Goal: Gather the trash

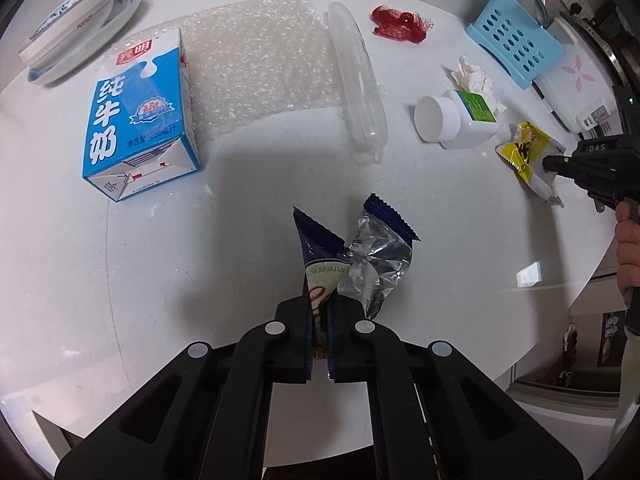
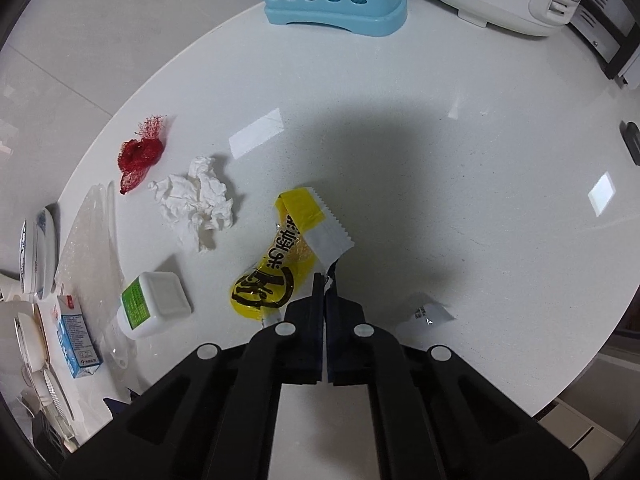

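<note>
Left gripper (image 1: 319,320) jaws clamp a blue cookie wrapper (image 1: 352,256) aloft; right gripper (image 2: 323,300) jaws pinch the yellow snack wrapper (image 2: 280,272) on the surface (image 2: 480,220), likely for binning.

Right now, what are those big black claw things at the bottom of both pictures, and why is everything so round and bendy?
They are two grabbing tools, one in each of a person's hands. A tiny wide-eyed camera sits on each, which bends the picture.

In the left tool's picture, the left gripper pinches a dark blue cookie wrapper. In the right tool's picture, the right gripper pinches a yellow wrapper.

On the white table lie a milk carton, bubble wrap, a white bottle, crumpled tissue and red netting.
</note>
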Demonstrator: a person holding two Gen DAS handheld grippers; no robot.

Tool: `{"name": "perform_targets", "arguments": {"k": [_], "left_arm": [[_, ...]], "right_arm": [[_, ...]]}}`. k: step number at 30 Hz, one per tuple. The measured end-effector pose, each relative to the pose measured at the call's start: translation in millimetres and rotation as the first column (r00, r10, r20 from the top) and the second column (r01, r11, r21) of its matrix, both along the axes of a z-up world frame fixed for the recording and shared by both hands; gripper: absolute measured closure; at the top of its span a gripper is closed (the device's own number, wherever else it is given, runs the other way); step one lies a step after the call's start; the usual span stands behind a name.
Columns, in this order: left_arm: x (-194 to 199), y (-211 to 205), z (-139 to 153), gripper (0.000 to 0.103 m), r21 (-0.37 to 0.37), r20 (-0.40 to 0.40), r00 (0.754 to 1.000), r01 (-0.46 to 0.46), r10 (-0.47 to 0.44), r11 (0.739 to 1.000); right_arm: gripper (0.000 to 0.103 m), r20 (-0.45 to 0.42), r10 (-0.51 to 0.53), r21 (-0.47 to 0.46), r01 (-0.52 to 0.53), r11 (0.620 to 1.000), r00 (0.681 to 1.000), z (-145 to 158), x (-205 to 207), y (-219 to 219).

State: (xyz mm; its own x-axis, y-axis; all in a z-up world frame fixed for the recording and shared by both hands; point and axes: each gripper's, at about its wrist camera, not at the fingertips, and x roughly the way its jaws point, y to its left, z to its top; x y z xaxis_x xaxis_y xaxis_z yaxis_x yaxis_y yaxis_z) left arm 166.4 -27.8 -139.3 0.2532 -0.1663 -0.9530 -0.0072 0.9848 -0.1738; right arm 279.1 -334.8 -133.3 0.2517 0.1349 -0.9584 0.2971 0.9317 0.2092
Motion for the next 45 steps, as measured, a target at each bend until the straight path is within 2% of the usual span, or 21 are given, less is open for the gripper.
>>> {"name": "perform_targets", "arguments": {"k": [2, 7, 17, 45], "left_arm": [[-2.1, 0.5, 3.2, 0.100, -0.001, 0.005, 1.000, -0.005, 0.005, 1.000], [-5.9, 0.7, 13.9, 0.100, 0.002, 0.028, 1.000, -0.008, 0.007, 1.000], [-15.8, -5.8, 28.2, 0.100, -0.003, 0.055, 0.998, -0.010, 0.010, 1.000], [-50.0, -33.4, 62.8, 0.100, -0.027, 0.107, 0.993, -0.043, 0.046, 0.999]], "right_arm": [[0.103, 0.007, 0.005, -0.003, -0.005, 1.000, 1.000, 5.1, -3.3, 12.7], [0.103, 0.037, 0.027, 0.001, -0.027, 1.000, 0.999, 16.5, -16.1, -4.8], [0.103, 0.117, 0.107, -0.068, -0.100, 0.993, 0.987, 45.2, -41.4, 2.8], [0.103, 0.241, 0.262, -0.058, -0.255, 0.965, 0.935, 99.5, -116.9, 19.5]]}}
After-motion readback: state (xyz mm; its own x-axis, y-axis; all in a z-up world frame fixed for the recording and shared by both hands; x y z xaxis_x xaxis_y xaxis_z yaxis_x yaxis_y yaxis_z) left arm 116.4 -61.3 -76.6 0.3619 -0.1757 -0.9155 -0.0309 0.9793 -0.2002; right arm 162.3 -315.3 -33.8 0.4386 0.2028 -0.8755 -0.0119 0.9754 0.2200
